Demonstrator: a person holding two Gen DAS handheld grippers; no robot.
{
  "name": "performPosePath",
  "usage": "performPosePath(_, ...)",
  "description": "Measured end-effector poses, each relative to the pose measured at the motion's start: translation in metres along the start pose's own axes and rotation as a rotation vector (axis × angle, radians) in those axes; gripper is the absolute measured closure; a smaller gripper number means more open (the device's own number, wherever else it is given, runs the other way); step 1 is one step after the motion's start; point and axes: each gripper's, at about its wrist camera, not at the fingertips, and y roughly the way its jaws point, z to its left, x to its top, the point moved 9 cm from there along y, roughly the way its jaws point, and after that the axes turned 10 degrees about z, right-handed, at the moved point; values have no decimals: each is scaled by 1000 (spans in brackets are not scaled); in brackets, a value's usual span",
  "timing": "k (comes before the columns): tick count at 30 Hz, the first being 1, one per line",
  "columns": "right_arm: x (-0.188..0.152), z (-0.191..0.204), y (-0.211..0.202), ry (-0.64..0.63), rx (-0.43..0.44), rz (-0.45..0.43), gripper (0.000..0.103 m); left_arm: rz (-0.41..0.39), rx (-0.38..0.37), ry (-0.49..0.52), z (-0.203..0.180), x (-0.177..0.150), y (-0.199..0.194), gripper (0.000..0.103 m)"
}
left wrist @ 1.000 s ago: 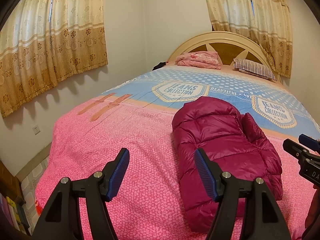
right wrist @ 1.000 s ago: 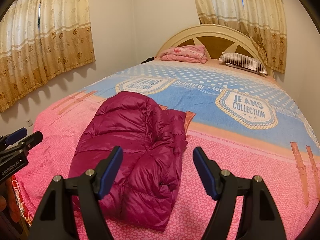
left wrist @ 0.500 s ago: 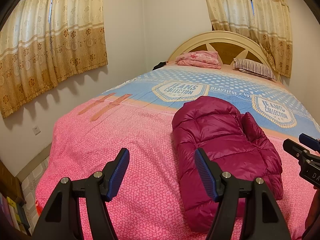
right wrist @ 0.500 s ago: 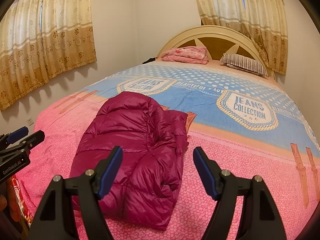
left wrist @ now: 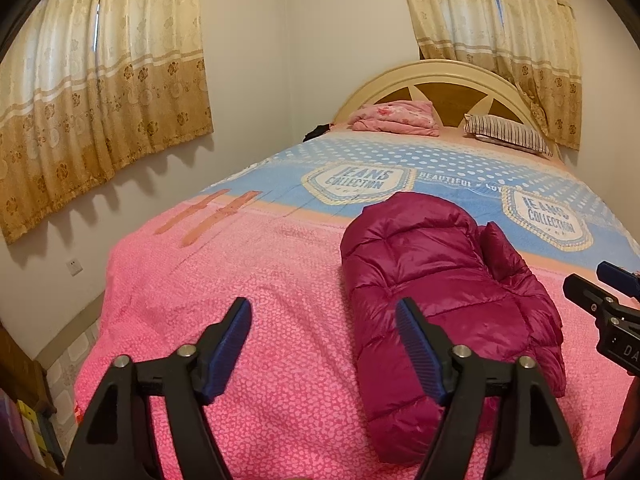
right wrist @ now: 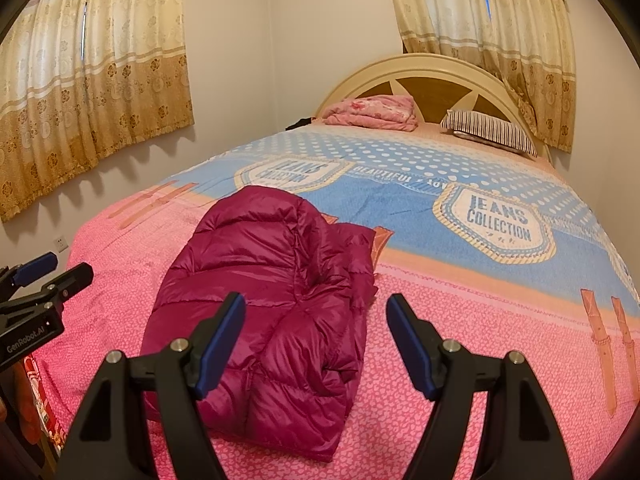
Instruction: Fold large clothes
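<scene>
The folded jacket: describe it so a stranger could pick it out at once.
Start at the big bed with the arched headboard. On its near, pink-patterned half lies the folded jacket, free of both grippers. It is the only shiny, dark magenta, quilted bundle; the pink blanket and striped pillow sit far off by the headboard.

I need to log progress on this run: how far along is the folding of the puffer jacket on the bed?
Done, by the look of it: the magenta puffer jacket lies folded into a compact bundle on the pink end of the bedspread. In hand: nothing. The left gripper, whose jaws have just been opening, and the right gripper are both open and empty above the bed. Left: no other unfolded garment shows, perhaps only tidying.
</scene>
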Motion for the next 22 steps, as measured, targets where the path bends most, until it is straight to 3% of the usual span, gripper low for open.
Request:
performPosePath(11,-1,0,0,-2,2,-1,27,-9,17,10,-3,-3,1,8)
performPosePath(22,-2,-1,-1,-2,0,-1,27,-53,17,43,-11,0,-6,7)
